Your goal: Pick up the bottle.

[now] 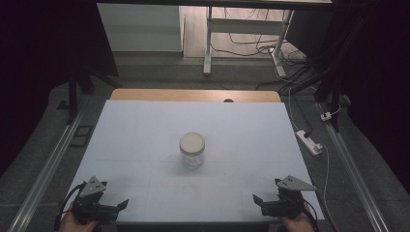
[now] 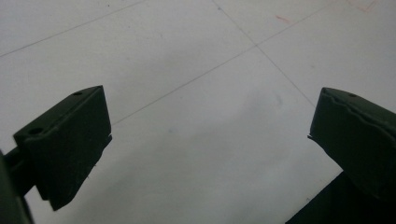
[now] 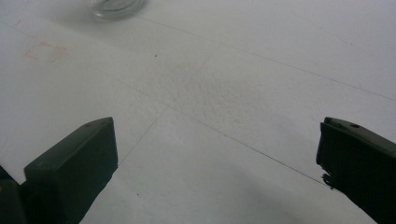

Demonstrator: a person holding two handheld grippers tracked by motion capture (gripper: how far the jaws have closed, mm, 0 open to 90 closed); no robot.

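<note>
So, sitting with both jaw pairs wide apart, holding nothing: left gripper (image 1: 110, 207) and right gripper (image 1: 263, 203) at the near table (image 1: 145, 121) edge. Jar (image 1: 192, 150) standing mid-table, lid on, well apart. Probably reaching in next, squaring up level before closing.

Each black hand-held gripper, left (image 1: 120, 205) and right (image 1: 258, 199), has two blocky jaws with small screw holes, a grey triangular top plate and a trailing black cable.

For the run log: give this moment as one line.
glass jar: lidded, upright, mid-table | left gripper: open, near edge, empty | right gripper: open, near edge, empty
</note>
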